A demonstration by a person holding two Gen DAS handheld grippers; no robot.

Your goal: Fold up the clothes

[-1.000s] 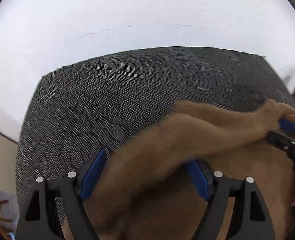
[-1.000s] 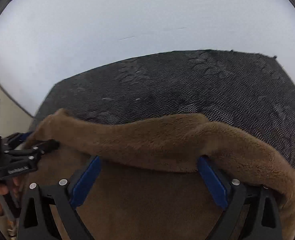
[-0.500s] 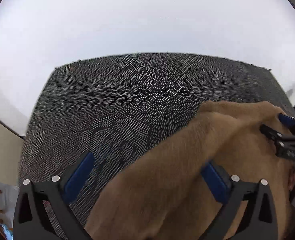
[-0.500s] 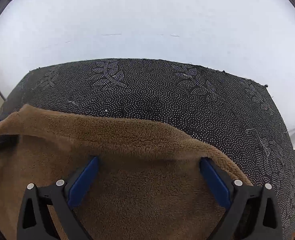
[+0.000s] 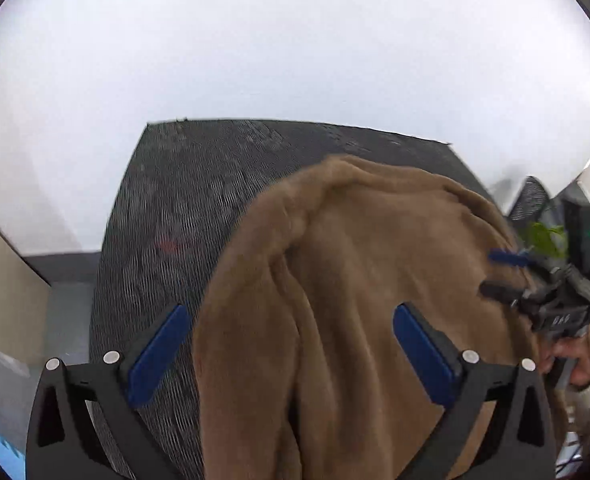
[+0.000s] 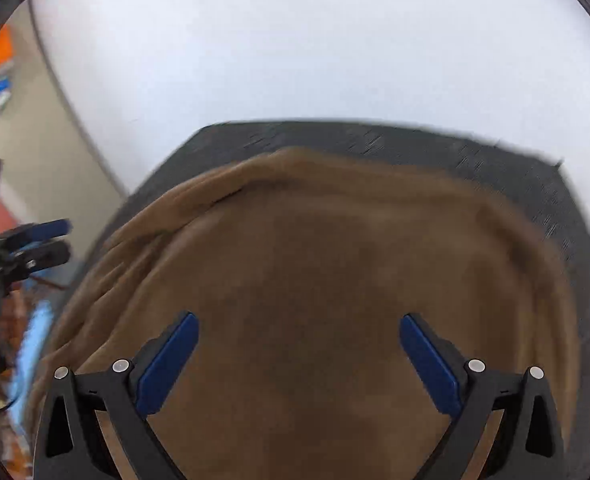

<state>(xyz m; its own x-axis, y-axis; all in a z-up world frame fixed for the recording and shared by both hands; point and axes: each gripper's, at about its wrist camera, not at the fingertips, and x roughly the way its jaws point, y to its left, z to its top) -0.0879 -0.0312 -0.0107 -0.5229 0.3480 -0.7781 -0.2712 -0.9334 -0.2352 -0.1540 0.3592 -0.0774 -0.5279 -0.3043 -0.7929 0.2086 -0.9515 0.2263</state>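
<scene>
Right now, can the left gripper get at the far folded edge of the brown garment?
Probably yes. The left gripper stands open over the brown garment, nothing lies between it and the far edge, and the right gripper is off to the side.

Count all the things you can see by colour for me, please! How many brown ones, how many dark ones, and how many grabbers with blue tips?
Brown: 1, the fuzzy brown garment
Dark patterned: 1, the dark cloth spread under it
Black with blue pads: 2, the left gripper and the right gripper, both open
Total: 4
</scene>
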